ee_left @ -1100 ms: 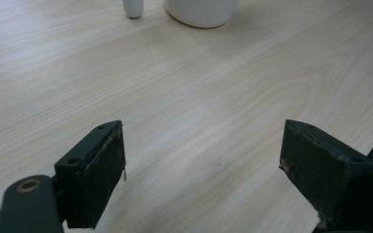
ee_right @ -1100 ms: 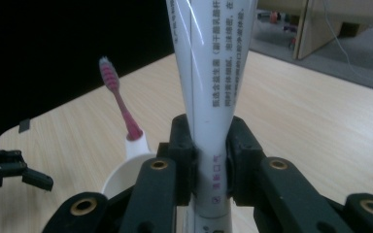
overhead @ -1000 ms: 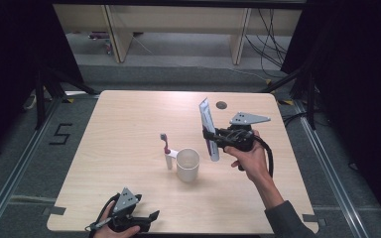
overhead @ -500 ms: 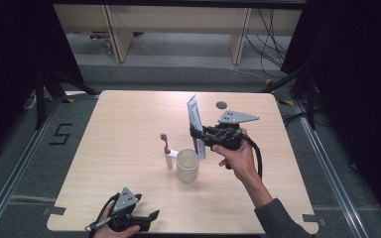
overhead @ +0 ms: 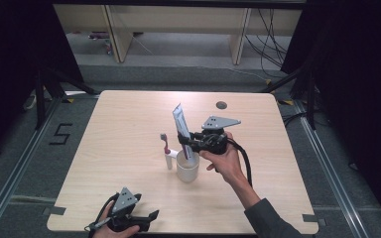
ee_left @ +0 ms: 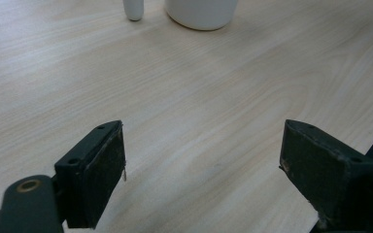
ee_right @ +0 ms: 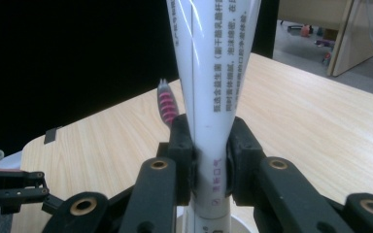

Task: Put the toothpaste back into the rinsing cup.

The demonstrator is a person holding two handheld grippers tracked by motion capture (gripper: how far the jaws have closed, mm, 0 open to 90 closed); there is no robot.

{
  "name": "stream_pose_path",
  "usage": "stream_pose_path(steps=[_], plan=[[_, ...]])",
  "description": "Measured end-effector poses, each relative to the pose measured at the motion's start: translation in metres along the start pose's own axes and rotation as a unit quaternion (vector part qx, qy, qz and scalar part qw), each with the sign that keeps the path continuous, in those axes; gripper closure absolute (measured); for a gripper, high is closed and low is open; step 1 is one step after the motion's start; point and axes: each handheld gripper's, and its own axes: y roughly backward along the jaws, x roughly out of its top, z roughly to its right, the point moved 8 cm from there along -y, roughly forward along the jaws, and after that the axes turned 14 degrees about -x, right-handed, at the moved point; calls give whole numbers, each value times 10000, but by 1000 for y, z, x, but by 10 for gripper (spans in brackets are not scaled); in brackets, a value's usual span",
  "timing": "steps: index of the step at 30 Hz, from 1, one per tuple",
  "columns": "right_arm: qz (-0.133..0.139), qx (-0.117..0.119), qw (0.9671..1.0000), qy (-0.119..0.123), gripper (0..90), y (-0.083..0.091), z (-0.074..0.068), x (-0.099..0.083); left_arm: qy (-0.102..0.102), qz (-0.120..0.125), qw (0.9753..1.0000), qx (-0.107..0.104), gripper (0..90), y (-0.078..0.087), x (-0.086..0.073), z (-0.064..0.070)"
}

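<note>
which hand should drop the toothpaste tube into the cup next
Right. The right gripper is shut on the toothpaste tube just above the cup. The left gripper is open, empty, at the table's near edge.

light wood table (overhead: 129, 124), round grommet hole (overhead: 221, 105) near its far edge, upper centre of frame. tape "5" mark (overhead: 61, 134) on grey floor at left. wooden furniture legs (overhead: 116, 37) and cables (overhead: 270, 47) along the top.
</note>
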Motion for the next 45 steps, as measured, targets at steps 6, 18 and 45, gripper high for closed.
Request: stream_pose_path(steps=[6,18,45], plan=[[-161,32,9999,34,758,-8,-3,-15,-5,-21,10000,4,163,0,0,0],[-430,11,9986,306,756,-16,-5,-35,-8,-79,10000,11,163,1,-2,0],[-827,-144,9947,596,753,-16,-5,-57,-49,-119,9999,-51,163,0,-2,1]])
